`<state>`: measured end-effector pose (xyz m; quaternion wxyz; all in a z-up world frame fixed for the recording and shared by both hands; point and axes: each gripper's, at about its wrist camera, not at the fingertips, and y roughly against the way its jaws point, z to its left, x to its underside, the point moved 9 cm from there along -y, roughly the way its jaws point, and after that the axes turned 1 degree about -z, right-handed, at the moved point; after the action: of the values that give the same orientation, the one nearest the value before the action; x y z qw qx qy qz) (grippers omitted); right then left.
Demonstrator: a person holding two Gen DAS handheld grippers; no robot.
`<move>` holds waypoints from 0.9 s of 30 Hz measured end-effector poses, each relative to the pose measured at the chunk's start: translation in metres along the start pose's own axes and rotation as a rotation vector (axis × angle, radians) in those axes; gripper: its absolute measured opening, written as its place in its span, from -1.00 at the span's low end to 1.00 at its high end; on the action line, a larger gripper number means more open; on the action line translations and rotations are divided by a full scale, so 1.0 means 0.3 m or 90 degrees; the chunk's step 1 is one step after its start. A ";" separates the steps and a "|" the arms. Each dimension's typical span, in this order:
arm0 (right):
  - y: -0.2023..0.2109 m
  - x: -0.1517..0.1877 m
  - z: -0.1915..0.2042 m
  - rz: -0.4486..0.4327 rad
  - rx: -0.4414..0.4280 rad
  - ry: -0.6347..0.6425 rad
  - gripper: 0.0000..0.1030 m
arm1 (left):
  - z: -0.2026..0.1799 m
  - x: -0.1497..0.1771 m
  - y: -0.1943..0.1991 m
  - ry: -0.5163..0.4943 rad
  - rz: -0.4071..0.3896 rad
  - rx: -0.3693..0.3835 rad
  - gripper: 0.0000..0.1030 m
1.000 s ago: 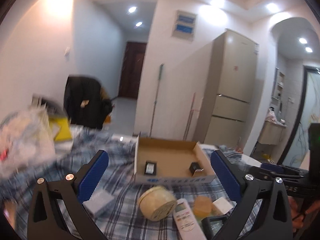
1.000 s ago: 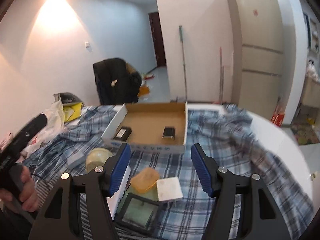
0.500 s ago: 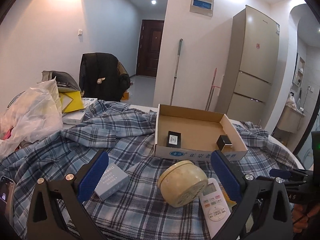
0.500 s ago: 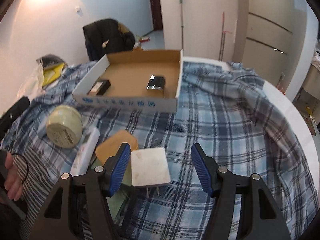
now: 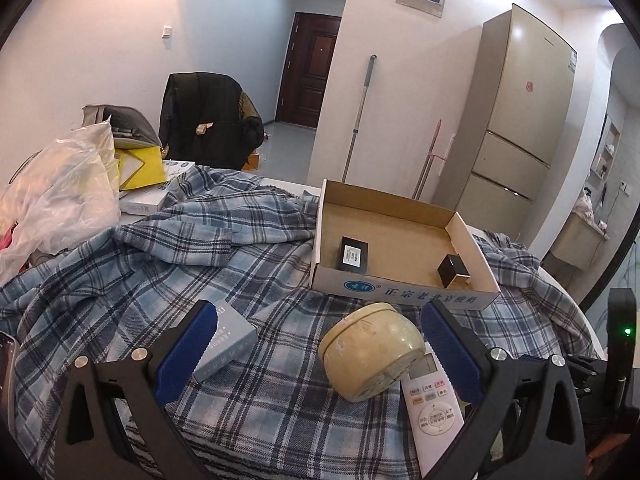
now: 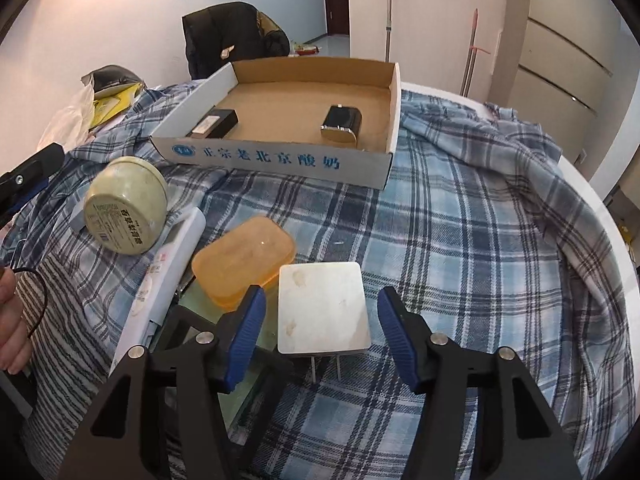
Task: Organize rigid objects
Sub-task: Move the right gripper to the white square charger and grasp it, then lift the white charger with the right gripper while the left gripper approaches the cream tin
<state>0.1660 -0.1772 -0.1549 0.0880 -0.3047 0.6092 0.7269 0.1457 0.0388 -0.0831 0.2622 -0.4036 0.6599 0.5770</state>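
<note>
Right gripper point(image 6: 320, 336): jaws apart and just been narrowing, straddling white square plug point(image 6: 322, 308) on plaid cloth point(image 6: 480, 240), pads not yet pressing it. Left gripper point(image 5: 316, 354): spread wide, holding nothing, round cream tin point(image 5: 372, 350) lying between its fingers. Cardboard box point(image 6: 280, 160) farther back.

I saw a blue-and-white plaid cloth point(image 6: 460, 208) spread under everything. Between the right hand-held gripper's point(image 6: 322, 332) blue pads point(image 6: 244, 338) lay a white square block point(image 6: 322, 312), smudged with pale stains. Just left of it sat a translucent orange box point(image 6: 244, 258) and a white remote point(image 6: 168, 272). Farther ahead stood a brown cardboard tray point(image 6: 280, 160), its white front printed with blue characters. The left hand-held gripper point(image 5: 316, 354) had black arms, and a cream-yellow tin point(image 5: 372, 350) lay between its pads.
</note>
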 end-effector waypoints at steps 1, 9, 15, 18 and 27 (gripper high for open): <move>-0.008 0.006 0.000 0.007 -0.002 -0.001 0.03 | -0.002 0.000 0.000 -0.003 0.003 0.001 1.00; -0.021 0.014 -0.001 0.015 0.017 0.007 -0.14 | 0.006 0.003 -0.004 0.004 0.011 0.001 1.00; 0.028 -0.017 -0.014 -0.033 0.054 0.012 -0.14 | 0.014 -0.008 0.009 0.000 -0.007 -0.016 1.00; 0.044 -0.028 -0.019 -0.047 0.068 0.020 -0.14 | 0.028 -0.013 0.011 -0.014 -0.016 -0.057 1.00; -0.027 0.011 -0.025 0.017 0.023 0.000 -0.14 | 0.020 -0.019 0.033 -0.018 -0.044 -0.067 1.00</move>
<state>0.1700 -0.1832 -0.1639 0.0835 -0.2949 0.6261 0.7169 0.1397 0.0459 -0.0742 0.2697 -0.4309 0.6108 0.6071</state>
